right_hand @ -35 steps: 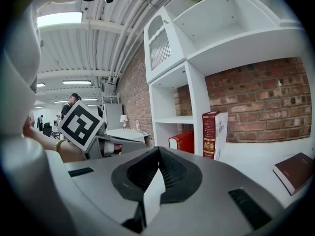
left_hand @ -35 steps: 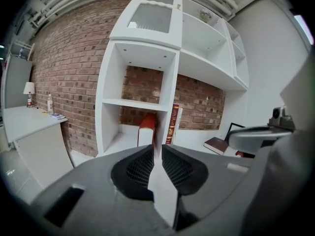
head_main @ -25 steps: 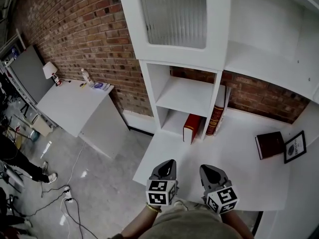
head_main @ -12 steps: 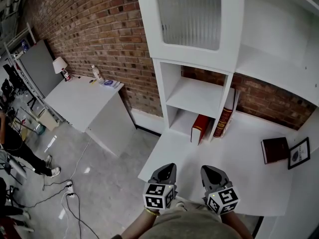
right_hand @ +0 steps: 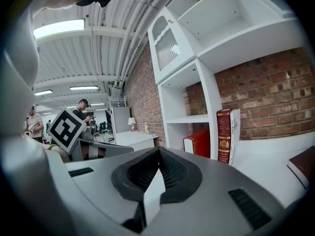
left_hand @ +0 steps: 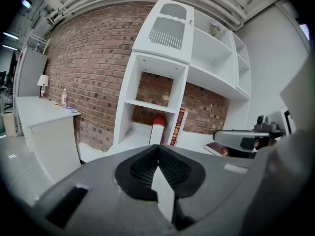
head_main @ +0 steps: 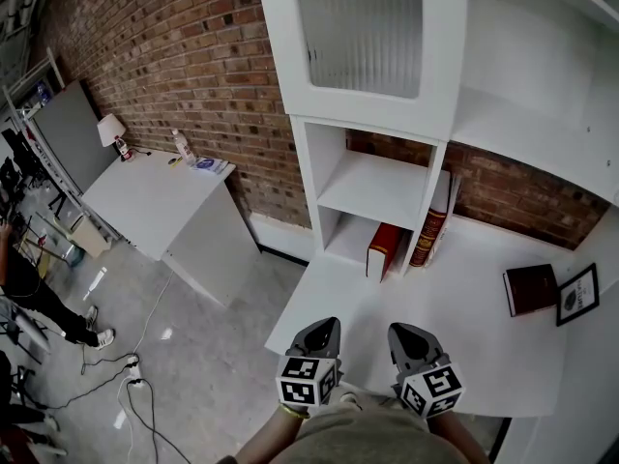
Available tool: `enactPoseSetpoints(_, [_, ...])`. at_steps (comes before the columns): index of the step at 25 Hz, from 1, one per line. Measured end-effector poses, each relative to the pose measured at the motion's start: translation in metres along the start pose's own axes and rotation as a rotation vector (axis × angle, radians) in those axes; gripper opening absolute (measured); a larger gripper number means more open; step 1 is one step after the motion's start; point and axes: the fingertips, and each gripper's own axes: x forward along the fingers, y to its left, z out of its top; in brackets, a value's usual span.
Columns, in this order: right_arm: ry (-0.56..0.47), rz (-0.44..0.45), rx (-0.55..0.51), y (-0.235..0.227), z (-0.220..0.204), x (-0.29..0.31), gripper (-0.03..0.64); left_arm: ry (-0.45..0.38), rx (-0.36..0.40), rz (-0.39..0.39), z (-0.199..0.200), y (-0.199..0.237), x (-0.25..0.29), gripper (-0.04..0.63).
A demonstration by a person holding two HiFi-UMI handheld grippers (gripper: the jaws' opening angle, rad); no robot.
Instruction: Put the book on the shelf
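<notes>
A dark brown book (head_main: 529,289) lies flat on the white desk (head_main: 455,307) at the right, far from both grippers. In the right gripper view the brown book (right_hand: 304,163) shows at the right edge. The white shelf unit (head_main: 382,187) stands at the back of the desk. A red book (head_main: 383,249) stands in its lowest cubby, and a dark red book (head_main: 428,225) stands upright beside it. My left gripper (head_main: 326,329) and right gripper (head_main: 404,333) hover side by side over the desk's near edge. Both are shut with nothing in them, as the left gripper (left_hand: 158,149) and right gripper (right_hand: 158,154) show in their own views.
A framed picture (head_main: 576,296) leans at the far right of the desk, next to the brown book. A low white table (head_main: 155,201) with a lamp and a bottle stands against the brick wall on the left. Cables (head_main: 126,385) lie on the floor and a person (head_main: 29,298) stands at the left edge.
The head view has shifted a little, so the shelf sits slightly further right in the picture. Both grippers stay shut, side by side, in the same place.
</notes>
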Motion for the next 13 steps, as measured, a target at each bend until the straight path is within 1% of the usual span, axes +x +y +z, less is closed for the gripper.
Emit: enactPoseSetpoints(13, [0.003, -0.016, 0.006, -0.0060, -0.0031, -0.0029, 0.006, 0.014, -0.009, -0.005, -0.0040, -0.0046, 0.0048, 0.009])
